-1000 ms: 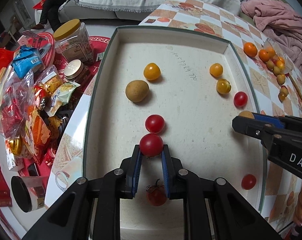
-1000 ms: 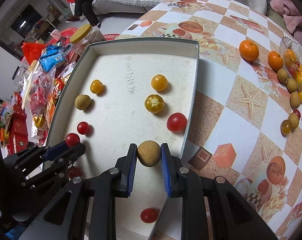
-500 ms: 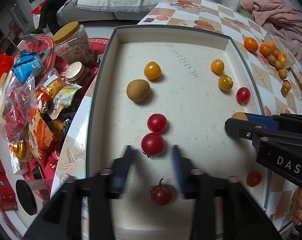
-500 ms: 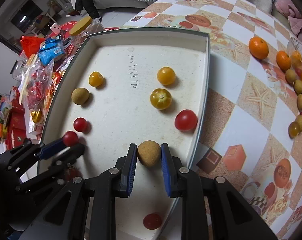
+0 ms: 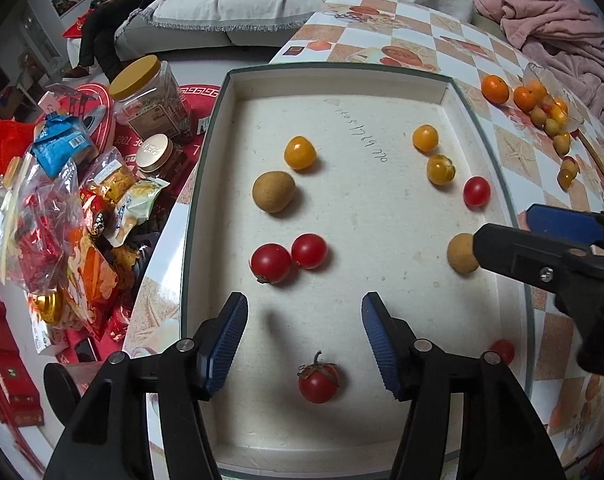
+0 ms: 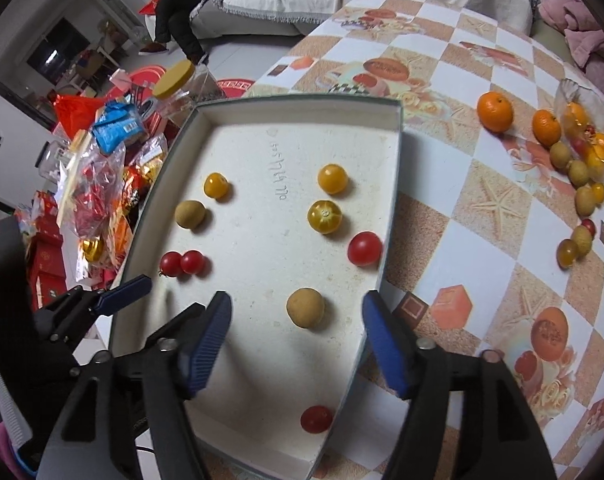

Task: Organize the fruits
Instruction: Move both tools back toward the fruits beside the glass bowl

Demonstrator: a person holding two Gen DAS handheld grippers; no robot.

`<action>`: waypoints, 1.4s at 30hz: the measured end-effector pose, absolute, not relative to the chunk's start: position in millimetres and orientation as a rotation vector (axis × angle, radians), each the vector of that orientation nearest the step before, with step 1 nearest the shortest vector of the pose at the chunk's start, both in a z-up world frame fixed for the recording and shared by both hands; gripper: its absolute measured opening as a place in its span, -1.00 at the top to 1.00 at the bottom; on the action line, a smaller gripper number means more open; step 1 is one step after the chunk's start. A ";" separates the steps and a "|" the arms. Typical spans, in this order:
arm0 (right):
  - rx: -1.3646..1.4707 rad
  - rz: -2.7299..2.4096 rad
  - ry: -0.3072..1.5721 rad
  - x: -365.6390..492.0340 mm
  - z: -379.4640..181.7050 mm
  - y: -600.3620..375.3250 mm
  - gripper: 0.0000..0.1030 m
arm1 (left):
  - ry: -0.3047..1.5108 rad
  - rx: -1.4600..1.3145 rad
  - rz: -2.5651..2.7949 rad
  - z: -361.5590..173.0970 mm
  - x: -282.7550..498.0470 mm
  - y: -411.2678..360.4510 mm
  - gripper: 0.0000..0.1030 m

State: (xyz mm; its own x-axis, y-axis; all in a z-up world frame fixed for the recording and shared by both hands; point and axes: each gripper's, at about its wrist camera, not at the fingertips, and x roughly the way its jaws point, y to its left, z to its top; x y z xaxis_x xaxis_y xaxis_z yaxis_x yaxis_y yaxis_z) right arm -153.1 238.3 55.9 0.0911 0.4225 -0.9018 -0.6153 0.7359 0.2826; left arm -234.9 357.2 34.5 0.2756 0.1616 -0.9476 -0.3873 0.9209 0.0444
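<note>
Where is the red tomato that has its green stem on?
The stemmed tomato lies on the white tray, low in the left wrist view, between and just behind the left tool's open fingers, nearer the camera than the two touching red tomatoes.

tray point(image 5: 206, 200): white, shallow | tomatoes point(image 5: 288, 258): two red, touching | longan point(image 6: 305, 307): brown, resting loose

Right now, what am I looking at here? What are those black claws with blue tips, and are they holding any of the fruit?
No robot here: a person holds a two-finger gripper in each hand, each with a camera looking along its fingers. One picture is from the left gripper, the other from the right gripper. Both look down on a white tray of small fruit on a tiled table. Neither holds anything. The left stands open over bare tray near two red tomatoes; the right is opening around a brown fruit without touching it.
</note>
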 end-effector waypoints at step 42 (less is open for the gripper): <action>-0.068 0.472 1.153 51.6 14.3 43.9 -0.04 | 1.118 -0.102 0.048 19.5 -39.2 145.1 -0.18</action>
State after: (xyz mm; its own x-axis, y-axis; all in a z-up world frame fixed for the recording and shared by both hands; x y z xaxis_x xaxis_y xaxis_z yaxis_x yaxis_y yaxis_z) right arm 51.6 43.9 14.3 0.3192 0.3241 -0.8906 -0.3928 0.9004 0.1868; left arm -39.2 145.1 19.5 0.4372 -0.0128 -0.8993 -0.0899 0.9943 -0.0579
